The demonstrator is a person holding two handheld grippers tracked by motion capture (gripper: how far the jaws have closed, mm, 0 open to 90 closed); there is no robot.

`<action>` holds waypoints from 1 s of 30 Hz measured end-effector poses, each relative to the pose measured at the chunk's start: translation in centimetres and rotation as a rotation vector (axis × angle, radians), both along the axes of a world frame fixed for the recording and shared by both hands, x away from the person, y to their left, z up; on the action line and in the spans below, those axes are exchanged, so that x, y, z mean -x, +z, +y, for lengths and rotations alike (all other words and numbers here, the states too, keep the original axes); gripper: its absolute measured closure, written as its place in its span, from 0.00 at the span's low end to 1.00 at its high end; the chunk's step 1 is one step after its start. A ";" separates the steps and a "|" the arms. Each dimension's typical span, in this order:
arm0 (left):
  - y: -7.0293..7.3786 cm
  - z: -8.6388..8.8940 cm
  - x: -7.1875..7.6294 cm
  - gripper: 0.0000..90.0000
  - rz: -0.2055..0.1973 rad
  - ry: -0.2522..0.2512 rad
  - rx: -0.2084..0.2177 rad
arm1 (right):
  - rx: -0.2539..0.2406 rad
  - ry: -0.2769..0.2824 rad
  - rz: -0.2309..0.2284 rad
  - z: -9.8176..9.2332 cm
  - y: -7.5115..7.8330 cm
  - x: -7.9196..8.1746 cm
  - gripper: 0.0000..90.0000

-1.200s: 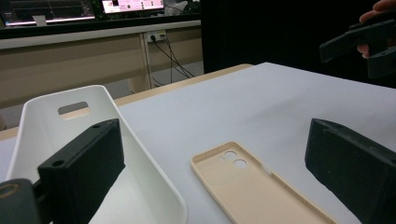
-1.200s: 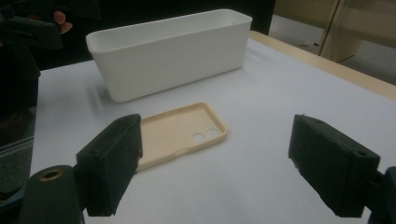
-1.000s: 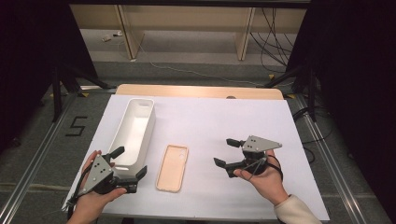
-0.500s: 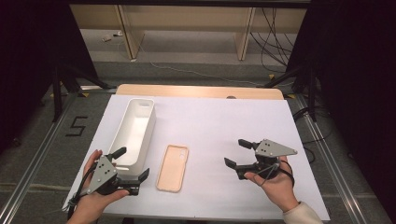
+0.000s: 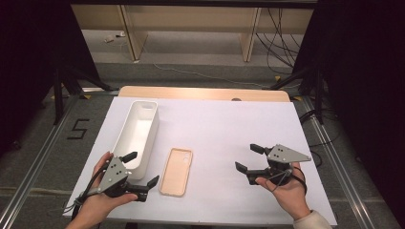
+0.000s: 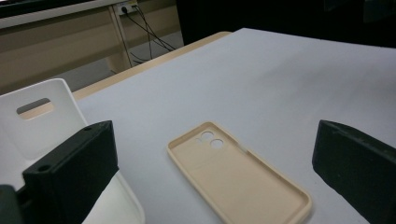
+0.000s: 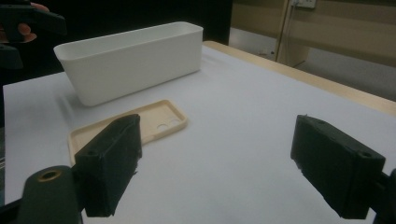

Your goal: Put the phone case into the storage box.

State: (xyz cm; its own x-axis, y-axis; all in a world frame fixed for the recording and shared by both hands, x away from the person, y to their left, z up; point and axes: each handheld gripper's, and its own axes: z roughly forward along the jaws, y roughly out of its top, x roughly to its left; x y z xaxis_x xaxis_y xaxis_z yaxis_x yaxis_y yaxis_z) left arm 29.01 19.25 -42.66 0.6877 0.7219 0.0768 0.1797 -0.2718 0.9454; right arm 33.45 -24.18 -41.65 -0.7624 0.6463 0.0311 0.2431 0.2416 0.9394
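Tongs wide on both sides — left tongs (image 5: pixel 142 168), right tongs (image 5: pixel 249 158), phone case (image 6: pixel 238 171) partly cut off by frame edge

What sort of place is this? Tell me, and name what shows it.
Probably a lab or workshop recording bay. A table under a white sheet stands between dark screens, loose cables trail over the bare floor behind it, and a taped number 5 marks the floor beside it.

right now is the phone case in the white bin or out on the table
Out. The phone case lies flat on the table, hollow side up, beside the white bin, which looks empty. Both grippers are open and apart from it.
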 end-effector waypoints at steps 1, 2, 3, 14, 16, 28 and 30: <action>0.1 -0.4 0.0 0.01 0.008 -0.020 -0.024 | -0.002 -0.006 -0.003 -0.2 0.0 0.2 0.19; 0.1 -0.4 0.0 0.02 0.008 -0.020 -0.024 | -0.002 -0.006 -0.003 -0.2 0.0 0.2 0.19; 0.1 -0.5 0.0 0.05 0.016 -0.033 -0.029 | -0.018 -0.002 -0.007 -0.4 -0.1 0.2 0.19; -0.2 -2.5 -0.2 0.23 0.123 -0.236 -0.301 | -0.008 -0.026 0.013 -1.2 -0.4 0.4 0.20; -0.9 -3.2 -0.3 0.23 0.156 -0.317 -0.407 | -0.010 -0.015 0.023 -1.1 -0.5 0.4 0.20; -1.7 -5.2 -1.8 0.27 0.196 -0.417 -0.636 | -0.013 -0.004 0.016 -1.1 -0.7 0.2 0.21; -1.7 -5.6 -2.1 0.28 0.194 -0.433 -0.653 | -0.004 -0.014 0.026 -1.2 -0.6 0.4 0.21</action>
